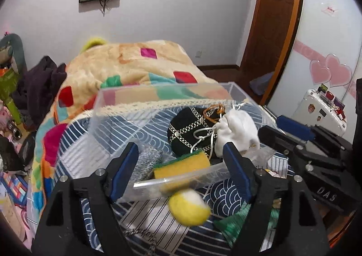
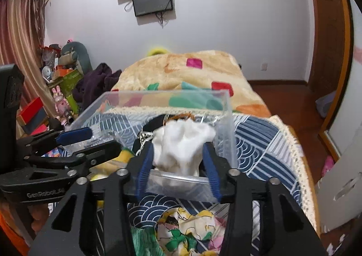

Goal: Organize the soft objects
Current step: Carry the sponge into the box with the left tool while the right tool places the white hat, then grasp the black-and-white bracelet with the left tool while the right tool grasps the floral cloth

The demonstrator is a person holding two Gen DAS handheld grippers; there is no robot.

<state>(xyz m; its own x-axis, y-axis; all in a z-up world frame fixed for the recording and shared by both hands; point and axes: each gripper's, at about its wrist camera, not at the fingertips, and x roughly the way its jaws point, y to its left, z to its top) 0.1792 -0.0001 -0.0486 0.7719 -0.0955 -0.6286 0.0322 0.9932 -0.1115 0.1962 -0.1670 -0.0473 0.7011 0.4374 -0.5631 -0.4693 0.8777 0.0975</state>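
A clear plastic box [image 1: 108, 106] stands on the bed. In it lie a yellow-green sponge [image 1: 181, 163], a grey mesh scrubber [image 1: 149, 156], a black pouch with chain trim [image 1: 187, 127] and a white drawstring pouch [image 1: 237, 129]. My left gripper [image 1: 181, 161] is open at the box's near wall, empty. A yellow-white felt ball [image 1: 189, 207] is blurred just outside the box, below the jaws. My right gripper [image 2: 178, 156] is closed on the white pouch [image 2: 181, 143] over the box's right end [image 2: 226, 125].
The box rests on a blue wave-pattern cloth [image 1: 140, 125] on the bed. A floral cloth [image 2: 190, 231] and a green cloth [image 1: 233, 222] lie near me. A patchwork blanket [image 1: 135, 64] is heaped behind. A white suitcase [image 1: 321, 109] stands at the right.
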